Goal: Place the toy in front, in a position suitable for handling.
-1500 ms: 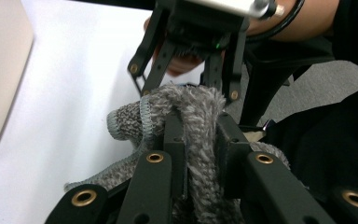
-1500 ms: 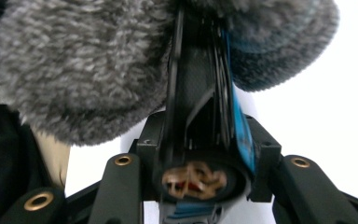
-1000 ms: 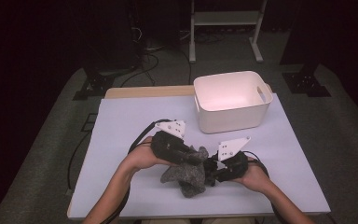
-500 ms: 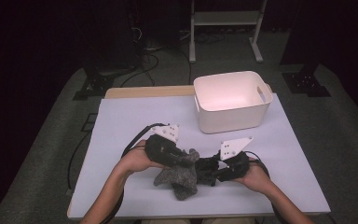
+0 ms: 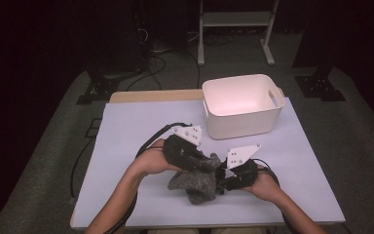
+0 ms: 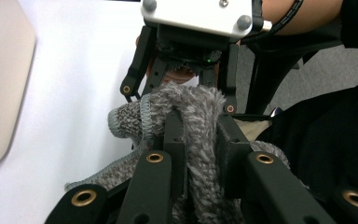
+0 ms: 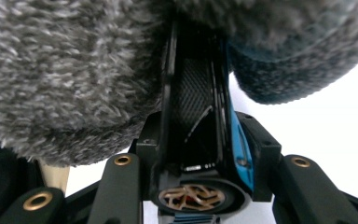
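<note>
A grey fuzzy sock (image 5: 194, 184) is held just above the white tabletop (image 5: 126, 146) near its front edge, between both hands. My left gripper (image 5: 203, 165) comes in from the left. In the left gripper view it (image 6: 200, 140) is shut on an upright fold of the sock (image 6: 193, 105), whose hemmed cuff hangs to the left. My right gripper (image 5: 220, 181) meets the sock from the right. In the right gripper view its jaws (image 7: 196, 88) are pressed together, with their tips buried under the sock's fabric (image 7: 70, 79).
An empty white bin (image 5: 242, 122) with handle cutouts stands at the back right of the table. Black cables trail off the table's left side. A metal stand (image 5: 233, 19) and dark floor lie beyond the far edge.
The two grippers have drawn slightly closer together, and the sock has bunched up between them. The bin has not moved.
</note>
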The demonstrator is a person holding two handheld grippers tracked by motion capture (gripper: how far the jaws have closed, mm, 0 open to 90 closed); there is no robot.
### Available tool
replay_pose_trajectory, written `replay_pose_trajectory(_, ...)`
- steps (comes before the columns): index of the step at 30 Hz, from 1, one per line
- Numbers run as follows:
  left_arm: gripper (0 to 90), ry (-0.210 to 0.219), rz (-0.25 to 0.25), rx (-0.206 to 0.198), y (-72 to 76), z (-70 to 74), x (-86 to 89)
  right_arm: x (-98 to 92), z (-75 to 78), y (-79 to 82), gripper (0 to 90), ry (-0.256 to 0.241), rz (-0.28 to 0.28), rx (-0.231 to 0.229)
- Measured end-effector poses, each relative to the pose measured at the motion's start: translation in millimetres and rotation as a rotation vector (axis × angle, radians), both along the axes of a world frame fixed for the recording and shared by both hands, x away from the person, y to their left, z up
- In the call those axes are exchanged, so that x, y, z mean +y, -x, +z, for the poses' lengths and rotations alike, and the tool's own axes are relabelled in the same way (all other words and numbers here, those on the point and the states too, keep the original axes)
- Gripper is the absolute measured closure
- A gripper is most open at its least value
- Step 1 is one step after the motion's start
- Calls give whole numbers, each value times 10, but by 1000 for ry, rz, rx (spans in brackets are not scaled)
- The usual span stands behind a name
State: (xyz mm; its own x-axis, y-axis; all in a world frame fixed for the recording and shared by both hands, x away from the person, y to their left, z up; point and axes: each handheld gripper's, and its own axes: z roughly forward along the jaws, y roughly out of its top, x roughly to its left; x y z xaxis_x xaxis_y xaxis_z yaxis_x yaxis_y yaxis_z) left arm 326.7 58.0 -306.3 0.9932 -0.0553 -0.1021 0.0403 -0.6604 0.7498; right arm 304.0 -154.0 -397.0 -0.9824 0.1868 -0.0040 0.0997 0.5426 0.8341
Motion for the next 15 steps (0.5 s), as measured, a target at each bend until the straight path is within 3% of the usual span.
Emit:
replay_pose_trajectory(4, 775, 8, -23, 3, -17, 32, -105, -25, -15, -3, 570, -18, -9, 8)
replay_pose_trajectory(6, 775, -15, -38, -12, -8, 43, -179, -11, -20, -1, 570, -23, -9, 9)
replay_pose_trajectory(11, 776, -17, -27, -18, -26, 35, -153, -30, -12, -7, 569, -18, -13, 13)
replay_pose_trajectory(15, 776, -16, -32, -12, -11, 31, -153, 0, 27, 11, 561, 18, -11, -4)
